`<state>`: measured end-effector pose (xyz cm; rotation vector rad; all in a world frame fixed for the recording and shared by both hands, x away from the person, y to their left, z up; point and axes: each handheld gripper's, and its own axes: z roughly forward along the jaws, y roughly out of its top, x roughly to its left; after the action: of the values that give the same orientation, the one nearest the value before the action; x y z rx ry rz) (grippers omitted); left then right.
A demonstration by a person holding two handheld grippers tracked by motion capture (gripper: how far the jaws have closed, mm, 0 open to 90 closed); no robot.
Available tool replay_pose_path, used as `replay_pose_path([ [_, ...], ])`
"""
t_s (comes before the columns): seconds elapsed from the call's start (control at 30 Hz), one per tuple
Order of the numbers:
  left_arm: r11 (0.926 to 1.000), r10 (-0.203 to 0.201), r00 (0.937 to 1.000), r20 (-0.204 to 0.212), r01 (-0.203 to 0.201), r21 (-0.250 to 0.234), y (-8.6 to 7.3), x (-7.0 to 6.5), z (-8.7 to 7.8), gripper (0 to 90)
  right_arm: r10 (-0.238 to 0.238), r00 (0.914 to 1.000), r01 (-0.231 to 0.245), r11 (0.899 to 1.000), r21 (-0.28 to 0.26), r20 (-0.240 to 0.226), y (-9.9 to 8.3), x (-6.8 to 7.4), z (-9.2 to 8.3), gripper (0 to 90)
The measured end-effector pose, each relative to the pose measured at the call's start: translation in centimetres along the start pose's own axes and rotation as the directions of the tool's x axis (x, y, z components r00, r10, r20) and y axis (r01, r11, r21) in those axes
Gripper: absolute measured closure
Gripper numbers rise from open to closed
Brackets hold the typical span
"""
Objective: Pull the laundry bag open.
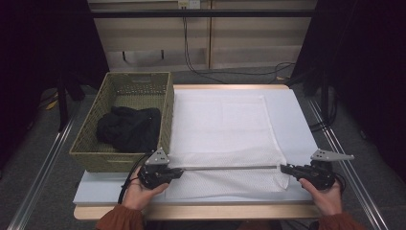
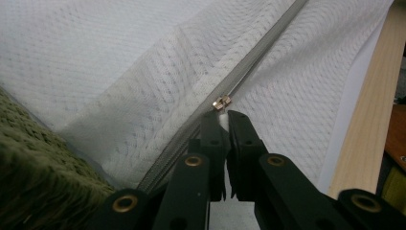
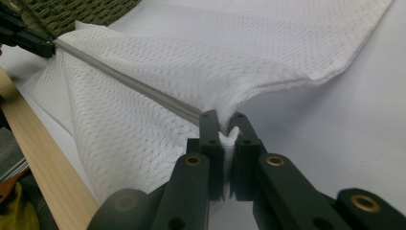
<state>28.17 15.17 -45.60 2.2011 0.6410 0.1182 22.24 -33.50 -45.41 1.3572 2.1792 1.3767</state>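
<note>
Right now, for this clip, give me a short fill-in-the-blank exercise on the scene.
1. Each hand-held gripper, left and right, is shut on the white mesh ____.
2. A grey ____ runs between the two grippers.
3. The woven basket holds a ____ garment.
4. The basket stands at the cover's ____ side in the high view.

Missing: cover; zipper; black; left

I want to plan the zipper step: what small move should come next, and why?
Probably draw the left hand-held gripper along the grey zipper toward the right hand-held gripper. Both are shut on the white mesh cover, the zipper is taut, and the slider sits at the left jaws.
</note>
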Motion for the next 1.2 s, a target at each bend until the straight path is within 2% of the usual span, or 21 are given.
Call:
replay_pose_path([
  [0.03,0.9999,-0.002,1.0000,-0.004,0.002,0.010,0.0,0.0,-0.1,86.2,0.001,1.0000,-0.001,1.000,0.002,0.006,0.0,0.0,0.0,86.4],
  [0.2,1.0000,-0.006,1.0000,-0.003,0.006,0.001,-0.2,0.1,-0.3,86.2,0.007,1.0000,-0.007,1.000,0.003,0.005,0.0,0.0,-0.1,86.4],
  [0.3,0.9998,-0.007,0.9999,-0.008,0.007,0.018,-0.3,0.1,-0.4,86.2,0.002,1.0000,-0.002,1.000,0.004,0.007,0.0,0.0,0.0,86.5],
  [0.4,0.9998,-0.020,0.9998,0.003,0.020,0.000,-0.5,0.1,-0.6,86.2,0.002,1.0000,-0.002,1.000,0.006,0.006,-0.1,-0.1,0.0,86.4],
  [0.53,0.9998,-0.011,0.9999,-0.004,0.011,0.014,-0.6,0.0,-0.6,86.2,0.008,0.9999,-0.008,1.000,0.011,0.006,-0.1,-0.2,0.0,86.4],
  [0.77,0.9994,-0.035,0.9993,-0.011,0.035,0.001,-1.2,0.4,-1.3,86.2,0.003,1.0000,-0.003,1.000,0.009,0.006,-0.2,-0.2,-0.1,86.4],
  [1.2,0.9994,-0.034,0.9992,-0.020,0.034,0.001,-1.4,0.3,-1.7,86.2,0.002,1.0000,-0.002,1.000,0.013,0.006,-0.1,0.0,-0.1,86.4],
])
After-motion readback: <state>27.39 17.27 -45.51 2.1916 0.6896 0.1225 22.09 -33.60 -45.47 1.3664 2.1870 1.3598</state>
